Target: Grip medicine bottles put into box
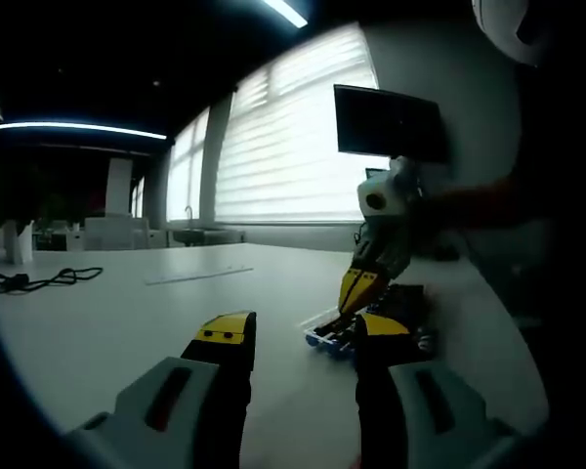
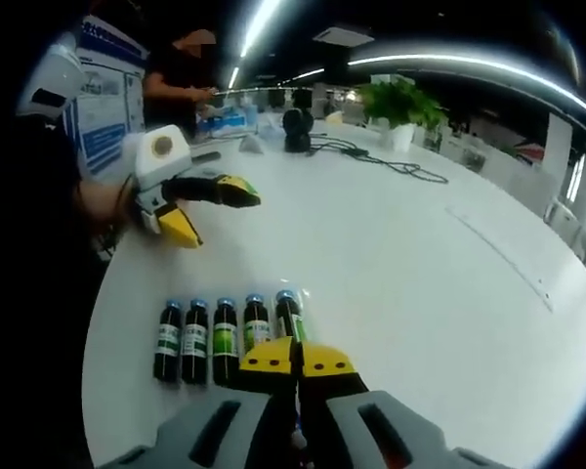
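Observation:
Several dark medicine bottles (image 2: pixel 225 339) with blue caps and green labels sit side by side in a row near the edge of the white table (image 2: pixel 420 274). My right gripper (image 2: pixel 296 360) is shut just in front of the rightmost bottle (image 2: pixel 288 315); its yellow tips meet and hide that bottle's lower part. I see nothing between them. In the left gripper view, the right gripper (image 1: pixel 356 288) hangs over the bottles (image 1: pixel 334 339). My left gripper (image 1: pixel 303 327) is open and holds nothing. It hovers a little away from the row and appears as the left gripper (image 2: pixel 224 218) beyond the bottles.
Black cables (image 2: pixel 371 156) and a potted plant (image 2: pixel 400 103) lie at the table's far side. A person (image 2: pixel 181 73) stands beyond the table. A wall monitor (image 1: pixel 389 122) and bright window blinds (image 1: pixel 283 147) are behind. A cable (image 1: pixel 39 280) lies at the left.

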